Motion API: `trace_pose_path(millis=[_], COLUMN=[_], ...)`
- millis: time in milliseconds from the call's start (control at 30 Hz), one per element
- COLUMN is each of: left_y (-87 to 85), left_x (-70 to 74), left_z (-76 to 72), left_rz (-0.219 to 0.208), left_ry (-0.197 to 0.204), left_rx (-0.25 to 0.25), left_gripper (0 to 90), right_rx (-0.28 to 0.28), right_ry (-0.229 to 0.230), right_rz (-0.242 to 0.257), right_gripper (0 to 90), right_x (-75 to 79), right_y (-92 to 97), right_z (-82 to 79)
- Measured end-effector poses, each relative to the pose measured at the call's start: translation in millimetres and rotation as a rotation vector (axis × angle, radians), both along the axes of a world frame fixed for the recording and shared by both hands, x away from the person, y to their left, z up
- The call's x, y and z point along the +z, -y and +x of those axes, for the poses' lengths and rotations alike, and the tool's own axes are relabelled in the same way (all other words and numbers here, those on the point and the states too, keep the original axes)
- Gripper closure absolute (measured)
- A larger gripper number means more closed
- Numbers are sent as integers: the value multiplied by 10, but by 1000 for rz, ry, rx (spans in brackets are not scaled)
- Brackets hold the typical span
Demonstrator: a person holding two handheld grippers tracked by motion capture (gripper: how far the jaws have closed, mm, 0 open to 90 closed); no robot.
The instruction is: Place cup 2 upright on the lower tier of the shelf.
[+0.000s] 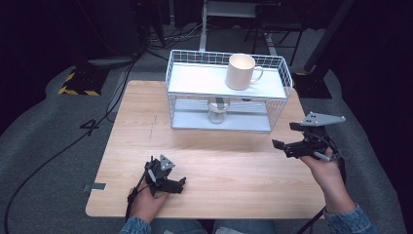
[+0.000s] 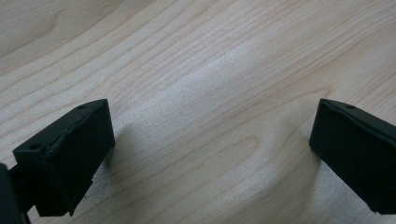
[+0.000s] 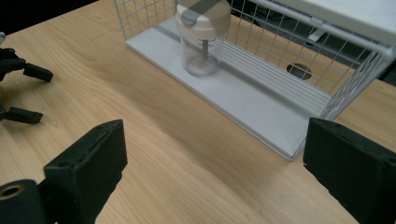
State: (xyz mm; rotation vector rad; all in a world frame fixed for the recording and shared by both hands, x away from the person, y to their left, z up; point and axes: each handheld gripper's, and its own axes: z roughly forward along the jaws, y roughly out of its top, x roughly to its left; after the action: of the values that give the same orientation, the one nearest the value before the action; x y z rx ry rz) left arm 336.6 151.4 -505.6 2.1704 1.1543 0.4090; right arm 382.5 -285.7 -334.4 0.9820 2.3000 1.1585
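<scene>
Jaws on both my grippers stand wide with nothing between them. My left gripper (image 1: pixel 168 178) sits low at the near edge of the worktop (image 1: pixel 234 170), left of centre, and its own view shows bare pale wood grain between its two black jaws. My right gripper (image 1: pixel 292 139) hangs over the right edge of the worktop, just beside the right end of the wire rack (image 1: pixel 171 83), pointing towards it.

The rack stands at the far edge of the worktop and has two white shelves. A clear jar (image 3: pixel 202 39) with a cream lid and a grey band across the top stands upright on the lower shelf (image 3: pixel 261 100), near its middle; in the right gripper view it lies ahead of my open jaws, well apart from them. A cream mug (image 1: pixel 241 71) stands upright on the upper shelf, right of centre, handle to the right. I can read no writing or label on the jar, mug or rack.
</scene>
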Motion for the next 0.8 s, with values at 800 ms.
trace_pose_path(millis=[800], left_y=[0], left_x=[0], left_z=[0], left_rz=[0], left_ry=[0], left_rx=[0], left_gripper=[4], right_rx=[-20], right_ry=[-42], right_rz=[-13], right_gripper=[65], right_x=[-1071], right_y=[-2], right_z=[-297])
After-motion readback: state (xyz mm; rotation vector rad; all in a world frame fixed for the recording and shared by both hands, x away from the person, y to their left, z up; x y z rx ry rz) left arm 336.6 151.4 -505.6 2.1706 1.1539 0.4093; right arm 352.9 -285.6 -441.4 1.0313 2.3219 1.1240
